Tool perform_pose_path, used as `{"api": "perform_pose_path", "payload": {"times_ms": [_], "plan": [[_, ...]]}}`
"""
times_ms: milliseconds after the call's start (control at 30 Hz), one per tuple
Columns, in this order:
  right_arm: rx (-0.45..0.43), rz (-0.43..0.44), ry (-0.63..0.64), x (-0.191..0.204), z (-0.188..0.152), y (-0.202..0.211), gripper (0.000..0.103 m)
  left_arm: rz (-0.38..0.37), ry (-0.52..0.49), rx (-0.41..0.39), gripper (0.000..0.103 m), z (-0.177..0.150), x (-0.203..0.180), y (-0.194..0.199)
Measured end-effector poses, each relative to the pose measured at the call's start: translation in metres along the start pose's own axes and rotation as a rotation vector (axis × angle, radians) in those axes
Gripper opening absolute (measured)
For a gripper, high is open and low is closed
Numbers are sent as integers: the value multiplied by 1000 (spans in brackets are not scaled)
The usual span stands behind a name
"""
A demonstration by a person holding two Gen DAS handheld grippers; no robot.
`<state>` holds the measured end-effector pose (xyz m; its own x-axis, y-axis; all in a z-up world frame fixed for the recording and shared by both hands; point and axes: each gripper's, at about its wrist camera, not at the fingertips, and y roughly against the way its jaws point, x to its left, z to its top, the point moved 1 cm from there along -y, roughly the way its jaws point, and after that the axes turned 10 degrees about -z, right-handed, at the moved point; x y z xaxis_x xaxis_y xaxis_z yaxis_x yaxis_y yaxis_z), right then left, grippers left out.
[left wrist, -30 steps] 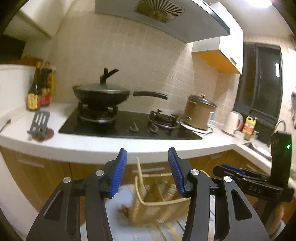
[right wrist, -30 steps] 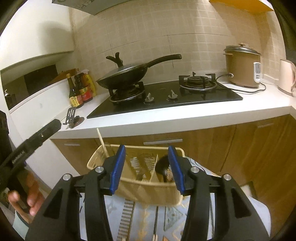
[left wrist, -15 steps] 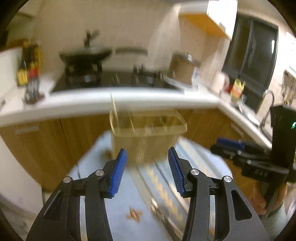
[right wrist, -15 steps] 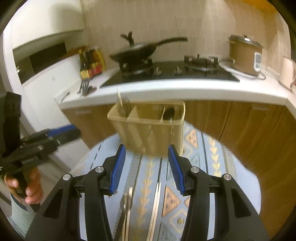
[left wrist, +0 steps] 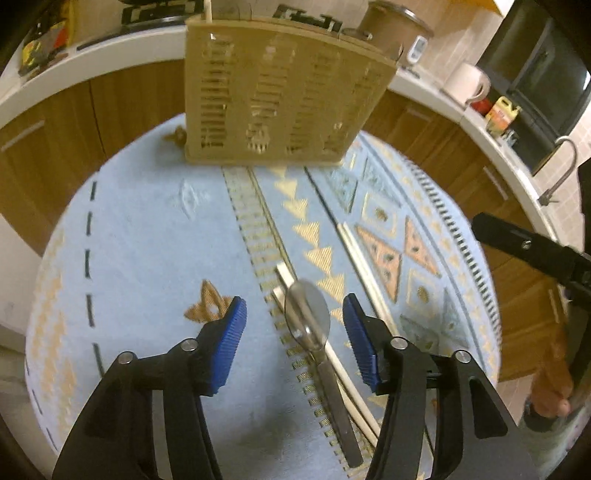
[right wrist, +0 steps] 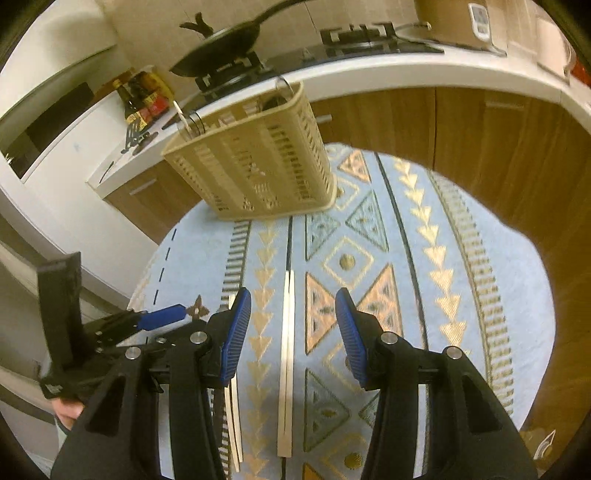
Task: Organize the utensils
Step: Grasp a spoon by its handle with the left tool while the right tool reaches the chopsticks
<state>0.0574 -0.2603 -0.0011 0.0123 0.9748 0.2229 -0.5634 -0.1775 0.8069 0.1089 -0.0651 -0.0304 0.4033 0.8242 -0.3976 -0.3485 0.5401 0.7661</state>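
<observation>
A beige slotted utensil basket (left wrist: 280, 96) stands at the far end of a round table with a blue patterned cloth (left wrist: 147, 229); it also shows in the right wrist view (right wrist: 258, 162). A metal spoon (left wrist: 308, 325) lies on the cloth between the fingers of my open left gripper (left wrist: 293, 325). Pale chopsticks (left wrist: 354, 258) lie just right of it. My right gripper (right wrist: 293, 325) is open above a pair of pale chopsticks (right wrist: 286, 362). The left gripper (right wrist: 159, 317) shows at the left of the right wrist view.
More chopsticks (right wrist: 232, 417) lie under the right gripper's left finger. Behind the table runs a white counter (right wrist: 406, 74) with a wok (right wrist: 221, 48), sauce bottles (right wrist: 142, 99), a rice cooker (left wrist: 391, 29) and wooden cabinets (right wrist: 480, 147).
Both grippers have tilted down from facing the stove and counter to looking onto the table. They have come low over the spoon and chopsticks. Both stay open.
</observation>
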Motion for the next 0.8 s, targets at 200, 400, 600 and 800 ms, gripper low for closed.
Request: {"api": "perform_pose_path", "payload": {"times_ms": [200, 400, 600, 800], "plan": [[55, 12, -20, -1, -5, -11, 44, 44, 6, 30, 58, -3, -13, -24], [78, -4, -25, -3, -8, -19, 44, 105, 3, 52, 58, -3, -20, -42], [98, -5, -24, -5, -9, -25, 44, 143, 13, 39, 54, 1, -24, -49], [114, 20, -24, -2, -7, -29, 44, 151, 25, 37, 38, 3, -23, -49]]}}
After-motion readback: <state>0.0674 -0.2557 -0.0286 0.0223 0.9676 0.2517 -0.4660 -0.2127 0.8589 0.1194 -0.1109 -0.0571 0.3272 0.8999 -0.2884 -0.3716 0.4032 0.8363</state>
